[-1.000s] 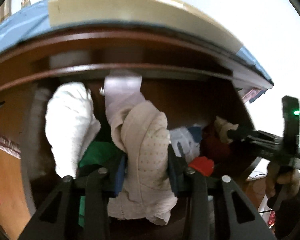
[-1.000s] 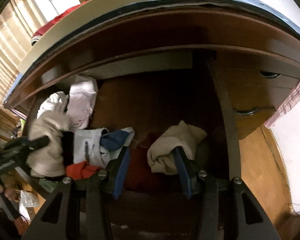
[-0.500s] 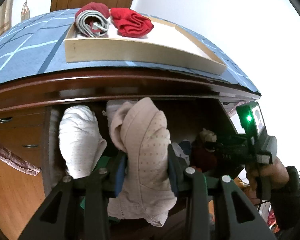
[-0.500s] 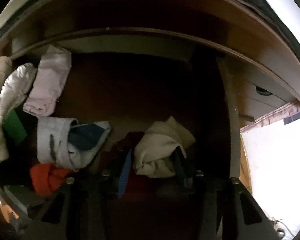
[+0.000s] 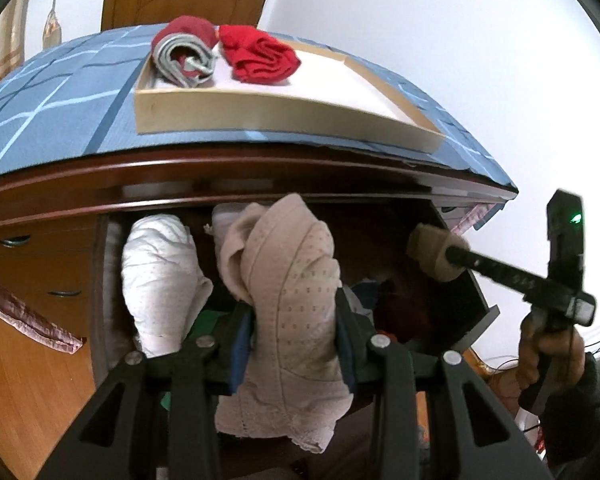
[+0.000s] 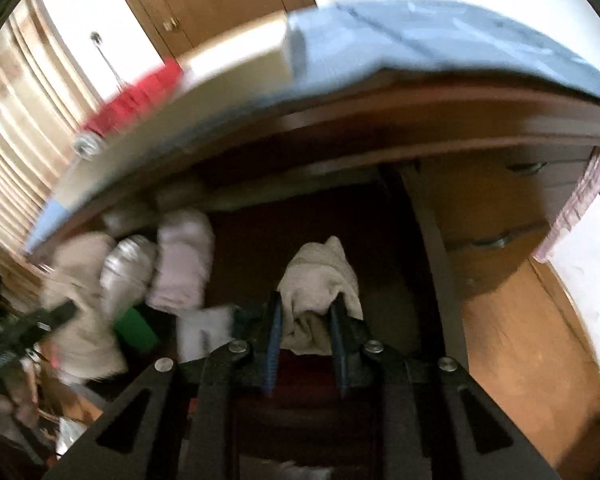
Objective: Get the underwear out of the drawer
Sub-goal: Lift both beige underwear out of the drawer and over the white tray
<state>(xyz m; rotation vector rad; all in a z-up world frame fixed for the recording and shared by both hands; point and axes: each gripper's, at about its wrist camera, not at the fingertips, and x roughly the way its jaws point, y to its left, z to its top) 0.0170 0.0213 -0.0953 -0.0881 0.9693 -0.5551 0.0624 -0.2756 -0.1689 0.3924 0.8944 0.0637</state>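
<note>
Beige dotted underwear (image 5: 296, 292) is being pinched between the blue pads (image 5: 240, 336) of the left gripper (image 5: 294, 340), hanging raised over the near edge of the open drawer (image 5: 466, 304). Right gripper (image 6: 306, 320) is closing its jaws on a smaller tan underwear bundle (image 6: 320, 276), the fabric bunching between the pads above the drawer's dark floor. In the left wrist view, that same gripper is showing at the right, gripped by a hand (image 5: 550, 350). White underwear (image 5: 160, 280) is lying at the drawer's left side, with pale pink and green pieces near it. On the blue cloth (image 5: 52, 120) topping the dresser, a wooden tray (image 5: 260, 114) is holding a grey-and-maroon roll (image 5: 184, 56) and a red garment (image 5: 260, 60).
</note>
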